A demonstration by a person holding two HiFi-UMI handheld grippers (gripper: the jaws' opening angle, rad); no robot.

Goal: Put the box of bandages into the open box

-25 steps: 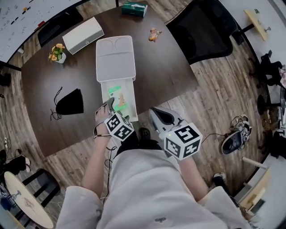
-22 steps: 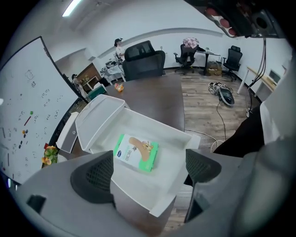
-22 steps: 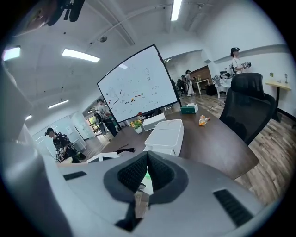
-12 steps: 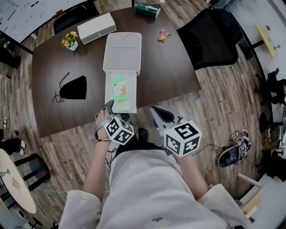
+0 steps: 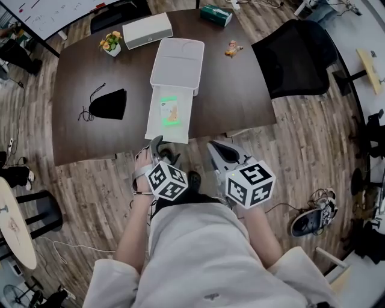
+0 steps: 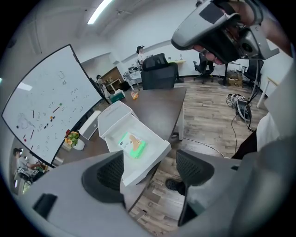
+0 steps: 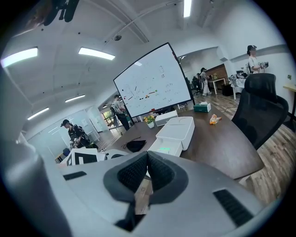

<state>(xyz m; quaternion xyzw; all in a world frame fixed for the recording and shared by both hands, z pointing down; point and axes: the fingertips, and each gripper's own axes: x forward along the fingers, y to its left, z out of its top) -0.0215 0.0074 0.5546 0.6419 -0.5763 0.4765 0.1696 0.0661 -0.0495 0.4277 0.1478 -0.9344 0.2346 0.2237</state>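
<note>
The green box of bandages (image 5: 171,111) lies flat inside the white open box (image 5: 157,129), whose lid (image 5: 177,63) is folded back on the dark table. My left gripper (image 5: 161,150) hangs just off the table's near edge, short of the open box. Its jaws have just been closing but stand apart with nothing between them; in the left gripper view the left gripper (image 6: 150,169) frames the box of bandages (image 6: 133,144) beyond its tips. My right gripper (image 5: 216,149) is beside it over the floor. In the right gripper view the right gripper (image 7: 147,173) has its pads together and holds nothing.
On the table (image 5: 240,96) are a black pouch (image 5: 108,104), a flower pot (image 5: 111,43), a long white box (image 5: 147,30), a green tissue box (image 5: 216,15) and a small toy (image 5: 231,49). A black chair (image 5: 301,51) stands at the right. Shoes (image 5: 310,219) lie on the wooden floor.
My left gripper has drawn back from the open box toward the person and risen, leaving the box of bandages inside. Its jaws stand narrower. The right gripper shifted slightly.
</note>
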